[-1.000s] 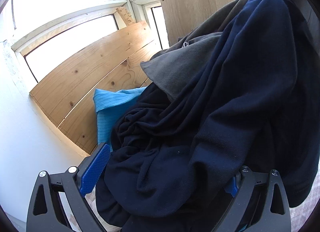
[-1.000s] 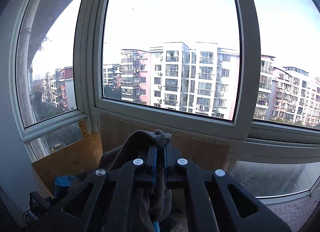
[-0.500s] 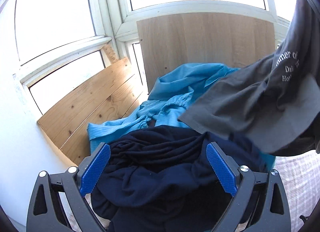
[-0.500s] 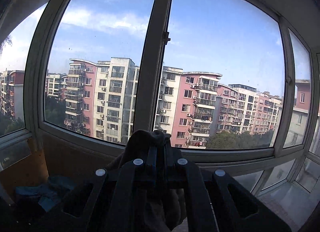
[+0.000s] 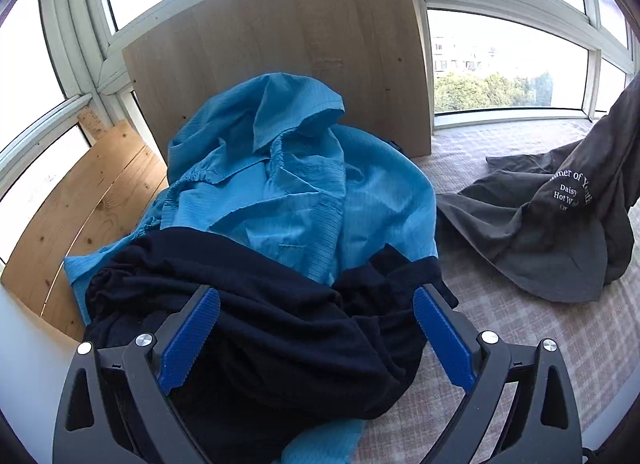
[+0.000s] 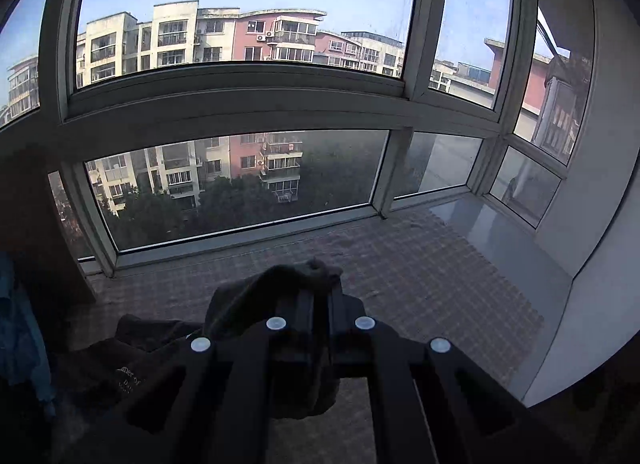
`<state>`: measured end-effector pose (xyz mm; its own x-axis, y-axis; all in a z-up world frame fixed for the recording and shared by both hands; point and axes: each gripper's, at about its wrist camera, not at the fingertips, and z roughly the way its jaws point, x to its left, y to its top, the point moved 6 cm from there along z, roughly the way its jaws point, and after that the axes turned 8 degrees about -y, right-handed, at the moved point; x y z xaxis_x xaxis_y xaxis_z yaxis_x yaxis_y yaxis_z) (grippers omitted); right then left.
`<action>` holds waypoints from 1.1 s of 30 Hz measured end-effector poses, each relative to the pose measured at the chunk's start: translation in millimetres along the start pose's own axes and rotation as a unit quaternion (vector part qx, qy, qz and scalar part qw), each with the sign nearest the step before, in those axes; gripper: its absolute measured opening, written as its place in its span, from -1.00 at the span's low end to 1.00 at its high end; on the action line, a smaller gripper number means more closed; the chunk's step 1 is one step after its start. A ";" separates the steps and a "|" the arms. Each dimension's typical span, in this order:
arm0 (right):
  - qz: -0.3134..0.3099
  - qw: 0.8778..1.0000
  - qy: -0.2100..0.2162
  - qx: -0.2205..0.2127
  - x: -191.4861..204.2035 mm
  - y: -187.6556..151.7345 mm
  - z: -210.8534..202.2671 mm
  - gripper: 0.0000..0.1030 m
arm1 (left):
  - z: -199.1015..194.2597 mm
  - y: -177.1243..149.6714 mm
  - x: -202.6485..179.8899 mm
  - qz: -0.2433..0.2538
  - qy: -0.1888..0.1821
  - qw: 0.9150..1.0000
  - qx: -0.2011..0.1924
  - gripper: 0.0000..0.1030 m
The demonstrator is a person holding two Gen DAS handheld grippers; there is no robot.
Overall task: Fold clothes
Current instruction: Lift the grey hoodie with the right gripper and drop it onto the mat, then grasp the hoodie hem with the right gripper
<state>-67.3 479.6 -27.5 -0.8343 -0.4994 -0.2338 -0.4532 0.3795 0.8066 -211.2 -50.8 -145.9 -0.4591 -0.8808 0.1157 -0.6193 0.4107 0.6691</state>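
In the left wrist view a crumpled navy garment (image 5: 260, 328) lies in front of a bright blue garment (image 5: 288, 184). My left gripper (image 5: 316, 328) hangs open over the navy cloth, its blue pads (image 5: 188, 344) wide apart and pressing on nothing. To the right a dark grey T-shirt (image 5: 552, 232) with white lettering trails from the checked cover up toward the upper right. In the right wrist view my right gripper (image 6: 318, 304) is shut on a bunch of that grey T-shirt (image 6: 280, 284), whose lower part (image 6: 132, 368) droops to the left.
A checked cover (image 5: 552, 344) spreads over the surface. A pale wooden board (image 5: 288, 44) leans on the window behind the clothes, and a pine plank panel (image 5: 80, 216) stands at the left. Window frames (image 6: 240, 104) ring the far side; a white wall (image 6: 600, 264) closes the right.
The grey T-shirt has been pulled off the pile and carried to the right and down onto the cover. The navy garment dropped off my left gripper's side, uncovering the blue garment.
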 end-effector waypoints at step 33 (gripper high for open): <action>-0.095 0.923 0.239 0.286 152.9 -284.8 68.3 0.01 | 232.4 82.5 -147.7 0.178 -0.086 0.968 0.155 0.89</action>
<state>-87.3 348.3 -330.0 -0.5511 -0.8337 0.0355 -0.7825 0.5311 0.3251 -342.5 168.0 -278.4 -0.7612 -0.6294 0.1562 -0.5521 0.7553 0.3532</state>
